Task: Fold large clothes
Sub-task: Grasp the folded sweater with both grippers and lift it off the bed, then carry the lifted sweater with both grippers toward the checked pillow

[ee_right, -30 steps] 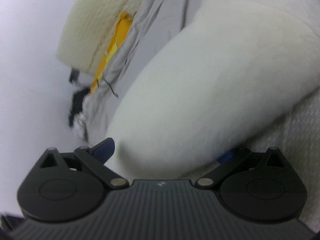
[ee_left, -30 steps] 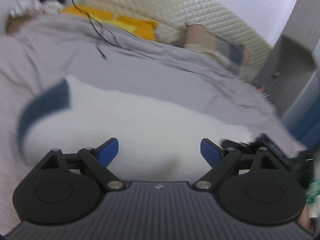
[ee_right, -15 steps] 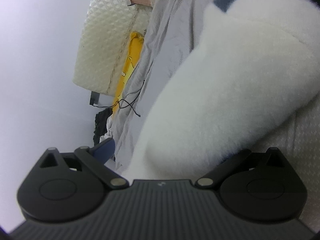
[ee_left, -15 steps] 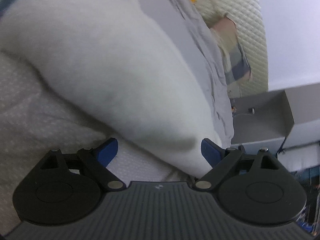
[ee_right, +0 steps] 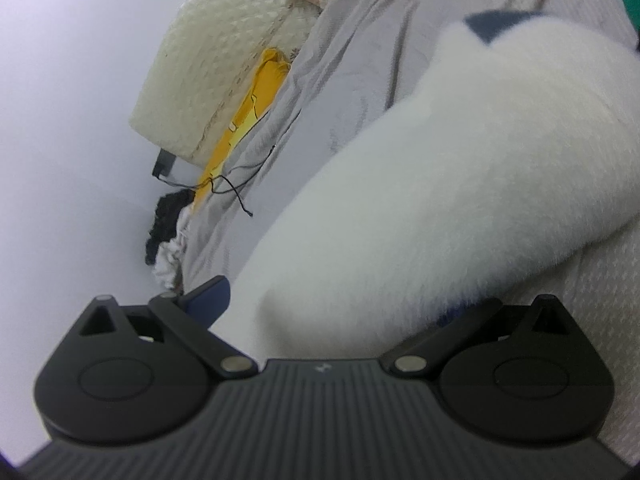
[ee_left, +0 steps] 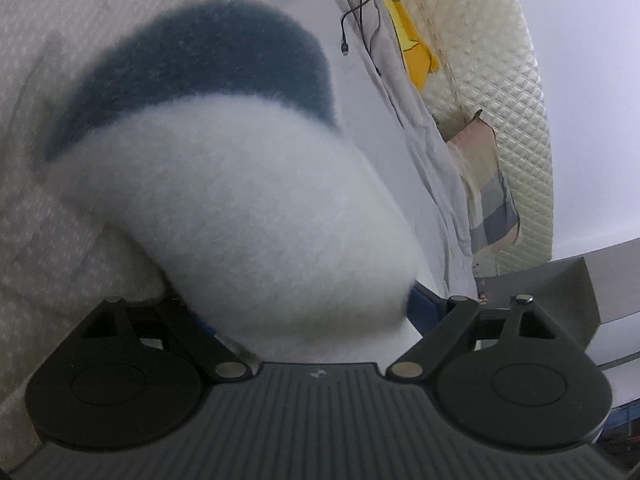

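A thick fluffy white garment (ee_left: 240, 200) with a dark blue trim (ee_left: 208, 52) lies folded over on a pale textured bedspread (ee_left: 36, 240). My left gripper (ee_left: 312, 308) straddles the near end of its fold. Its jaws stand wide and are closing, with the fleece filling the gap; one finger is hidden under the pile. In the right wrist view the same garment (ee_right: 480, 160) runs up to the right, its blue trim (ee_right: 496, 24) at the far end. My right gripper (ee_right: 332, 304) is open around the fold's other end, its right finger buried in fleece.
A grey sheet (ee_right: 320, 92) covers the bed beyond the garment, with a black cable (ee_right: 236, 188) and a yellow cloth (ee_right: 260, 88) on it. A cream quilted headboard (ee_left: 512, 92) stands behind. A grey cabinet (ee_left: 560, 288) is at the right of the left wrist view.
My left gripper has rolled and come down onto the garment, so the fleece now fills the space between its jaws. The right gripper has stayed almost where it was, around the fold.
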